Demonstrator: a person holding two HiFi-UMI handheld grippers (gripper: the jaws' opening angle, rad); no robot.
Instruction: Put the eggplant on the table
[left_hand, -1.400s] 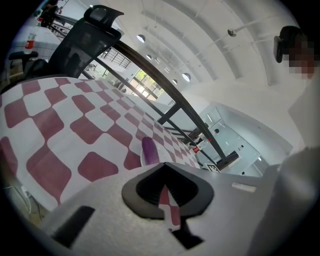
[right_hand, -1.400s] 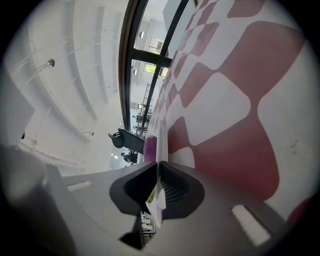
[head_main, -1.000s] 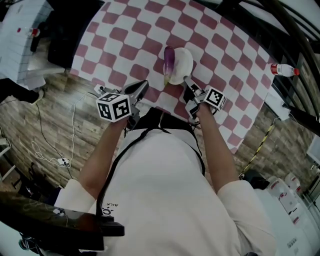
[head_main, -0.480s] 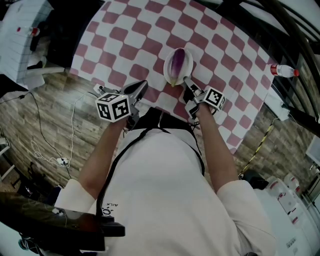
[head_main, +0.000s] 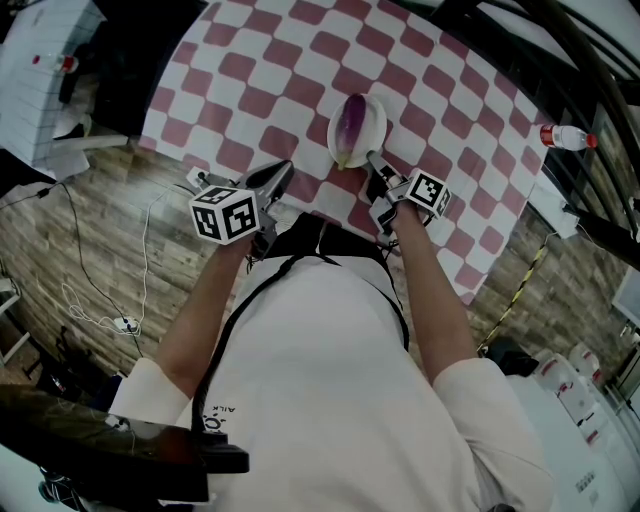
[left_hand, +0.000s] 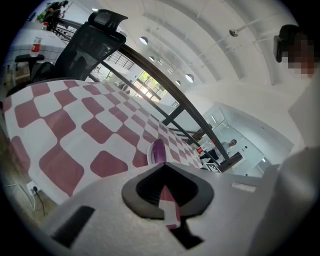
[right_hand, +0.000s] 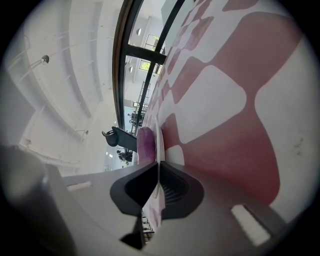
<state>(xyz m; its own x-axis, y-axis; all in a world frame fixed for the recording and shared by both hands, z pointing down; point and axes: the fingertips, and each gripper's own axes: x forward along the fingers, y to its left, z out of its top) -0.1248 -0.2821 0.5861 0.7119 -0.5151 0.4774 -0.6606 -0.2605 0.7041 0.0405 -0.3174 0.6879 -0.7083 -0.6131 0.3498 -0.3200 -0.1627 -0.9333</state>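
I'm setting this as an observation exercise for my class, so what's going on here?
A person works two handheld grippers over a table with a red-and-white checked cloth. The right gripper has its jaws clamped on the rim of a white plate carrying the purple eggplant. The left gripper hangs nearby, jaws together, empty. The eggplant is not yet on the table.

The left gripper's (left_hand: 161, 165) 2 jaws meet at their tips, nothing between them. Just beyond the tips rises a purple eggplant (left_hand: 159, 151). The checked tablecloth (left_hand: 75, 131) spreads ahead-left, with a black chair (left_hand: 91, 44) far beyond it.
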